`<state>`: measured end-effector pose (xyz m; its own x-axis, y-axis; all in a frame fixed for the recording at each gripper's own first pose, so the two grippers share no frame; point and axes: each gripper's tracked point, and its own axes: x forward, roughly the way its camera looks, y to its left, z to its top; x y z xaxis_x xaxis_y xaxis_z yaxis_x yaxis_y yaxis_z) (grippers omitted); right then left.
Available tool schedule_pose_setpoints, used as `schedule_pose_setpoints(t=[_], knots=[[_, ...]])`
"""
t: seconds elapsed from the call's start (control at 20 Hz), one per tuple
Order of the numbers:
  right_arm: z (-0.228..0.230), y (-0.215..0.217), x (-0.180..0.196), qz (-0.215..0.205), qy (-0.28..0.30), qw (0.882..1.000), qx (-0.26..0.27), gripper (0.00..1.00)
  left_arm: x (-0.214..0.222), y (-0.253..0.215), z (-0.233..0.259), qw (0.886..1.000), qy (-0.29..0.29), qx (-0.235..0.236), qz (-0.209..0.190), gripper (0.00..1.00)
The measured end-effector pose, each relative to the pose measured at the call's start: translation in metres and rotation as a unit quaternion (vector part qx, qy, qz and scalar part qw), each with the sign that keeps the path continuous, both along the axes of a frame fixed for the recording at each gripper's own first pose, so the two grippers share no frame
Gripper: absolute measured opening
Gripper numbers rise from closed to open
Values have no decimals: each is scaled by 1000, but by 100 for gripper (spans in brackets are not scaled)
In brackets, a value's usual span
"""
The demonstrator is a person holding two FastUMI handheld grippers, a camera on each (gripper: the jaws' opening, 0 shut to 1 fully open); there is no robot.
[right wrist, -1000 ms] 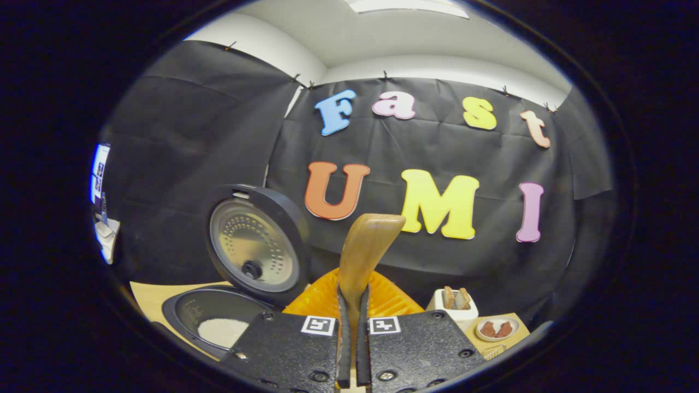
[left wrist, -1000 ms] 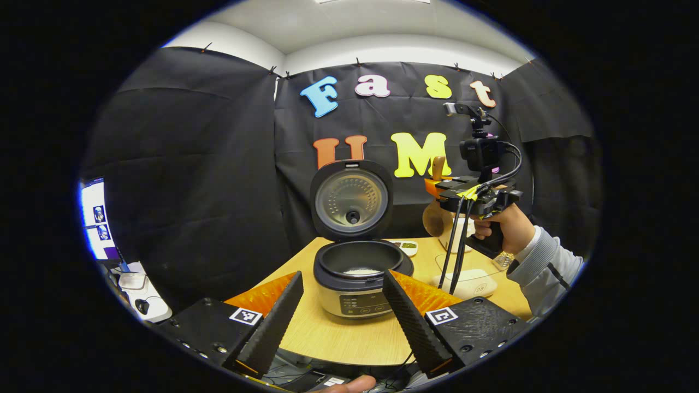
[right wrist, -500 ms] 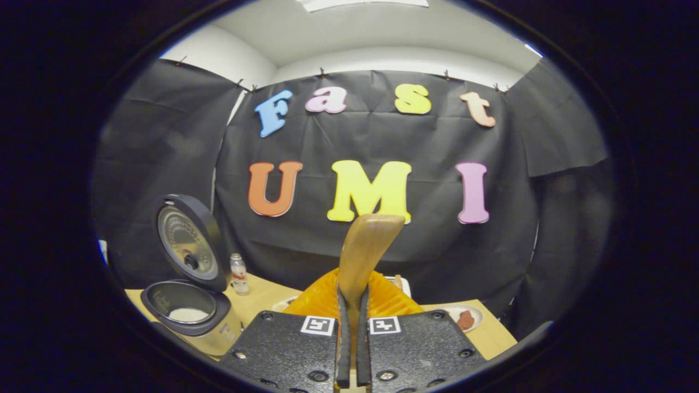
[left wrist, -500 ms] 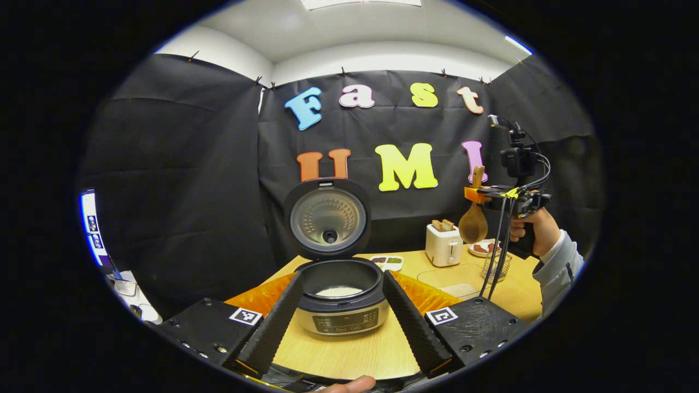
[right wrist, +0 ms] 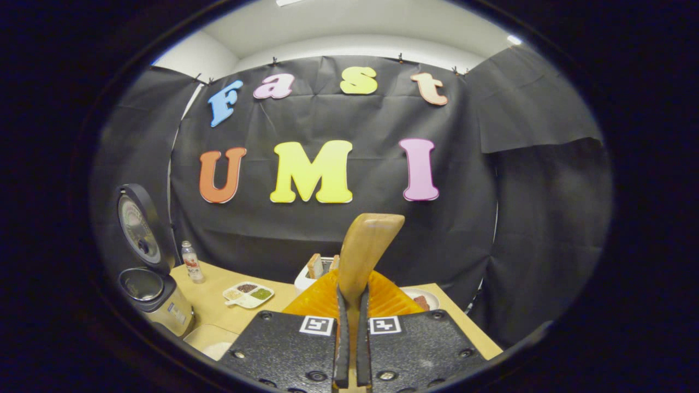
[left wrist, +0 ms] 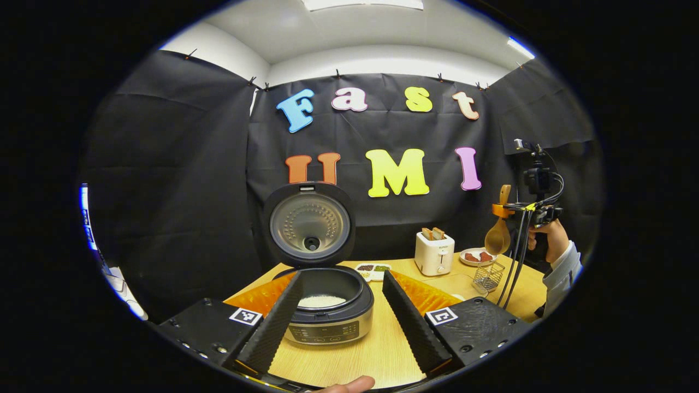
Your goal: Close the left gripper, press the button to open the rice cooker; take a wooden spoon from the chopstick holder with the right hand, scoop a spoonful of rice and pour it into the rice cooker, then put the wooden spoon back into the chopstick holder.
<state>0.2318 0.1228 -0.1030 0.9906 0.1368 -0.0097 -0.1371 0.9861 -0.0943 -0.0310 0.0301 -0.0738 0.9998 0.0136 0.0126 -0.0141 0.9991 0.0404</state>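
Right gripper view: the right gripper (right wrist: 349,349) has its two fingers pressed against the handle of the wooden spoon (right wrist: 365,251), pinching it between them. The handle stands nearly upright, its blunt end pointing up and leaning slightly right; the spoon's long axis runs vertically and the bowl is hidden below the fingers. Beyond the gripper, on the wooden table (right wrist: 218,289), sit a toaster (right wrist: 314,273) with bread slices, a divided dish (right wrist: 248,293), a small bottle (right wrist: 190,262) and, at the far left, the rice cooker (right wrist: 150,295) with its lid raised.

In the left gripper view the left gripper (left wrist: 341,322) is spread wide, its two black fingers apart with nothing between them, hovering just above the near edge of the table (left wrist: 349,360). The rice cooker (left wrist: 327,308) stands straight ahead, lid (left wrist: 310,224) upright, white rice (left wrist: 321,301) lying in the pot. At the far right a hand (left wrist: 549,240) holds the right gripper (left wrist: 505,210) in the air; the wooden spoon (left wrist: 498,232) hangs from it, bowl down and handle up, directly above the wire chopstick holder (left wrist: 487,275) but clear of it. The toaster (left wrist: 434,254) and a plate (left wrist: 476,256) stand nearby.
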Motion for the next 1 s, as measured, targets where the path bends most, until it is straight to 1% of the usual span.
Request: schedule_pose_setpoints(t=[0.2, 0.5, 0.65, 0.8, 0.85, 0.9, 0.95, 1.0], knots=[[-24, -10, 12, -6, 16, 1000, 7, 12, 7, 8, -7, 1000, 10, 10, 15, 94], [-44, -33, 31, -35, 21, 999, 4, 13, 14, 13, -18, 999, 26, -3, 21, 94], [-59, -37, 40, -34, 33, 999, 12, 13, 16, 17, -20, 999, 27, -1, 31, 94], [-73, -36, 47, -19, 51, 998, 29, 14, 22, 18, -21, 999, 30, -6, 34, 94], [-73, -38, 49, -21, 48, 998, 33, 16, 24, 18, -20, 999, 30, -7, 36, 94], [-72, -47, 50, -36, 43, 998, 29, 23, 25, 21, -19, 999, 30, -6, 39, 94], [-71, -55, 49, -51, 35, 998, 26, 38, 28, 24, -19, 999, 32, -6, 43, 94], [-69, -59, 49, -54, 31, 998, 27, 53, 30, 25, -19, 998, 35, -12, 44, 94]])
